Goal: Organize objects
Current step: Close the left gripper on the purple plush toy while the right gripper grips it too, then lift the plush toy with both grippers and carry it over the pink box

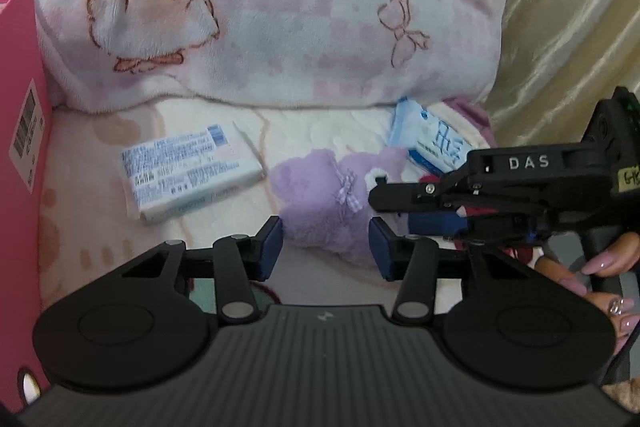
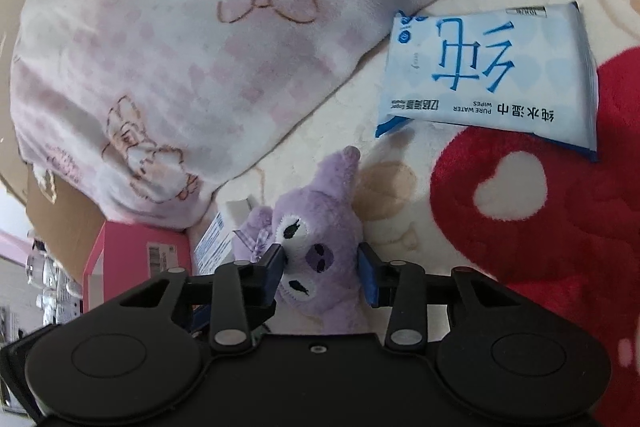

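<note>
A purple plush toy (image 1: pixel 320 195) lies on the cream bedspread (image 1: pixel 88 227). My left gripper (image 1: pixel 326 247) has its blue pads against the toy's lower body on both sides. My right gripper (image 1: pixel 394 215) reaches in from the right onto the toy's head. In the right wrist view the plush toy (image 2: pixel 316 251) shows its face between the pads of the right gripper (image 2: pixel 322 271), which touch it on both sides. A white tissue pack (image 1: pixel 188 179) lies to the left of the toy. A blue-and-white wet wipes pack (image 2: pixel 488 79) lies beyond it to the right.
A large pink-and-white pillow (image 1: pixel 280 7) fills the back. A pink box (image 1: pixel 20 147) stands at the left edge, and a gold curtain (image 1: pixel 568 27) hangs at the right. A hand with pink nails (image 1: pixel 604 267) holds the right gripper's handle. The red heart-patterned blanket (image 2: pixel 540 227) lies on the right.
</note>
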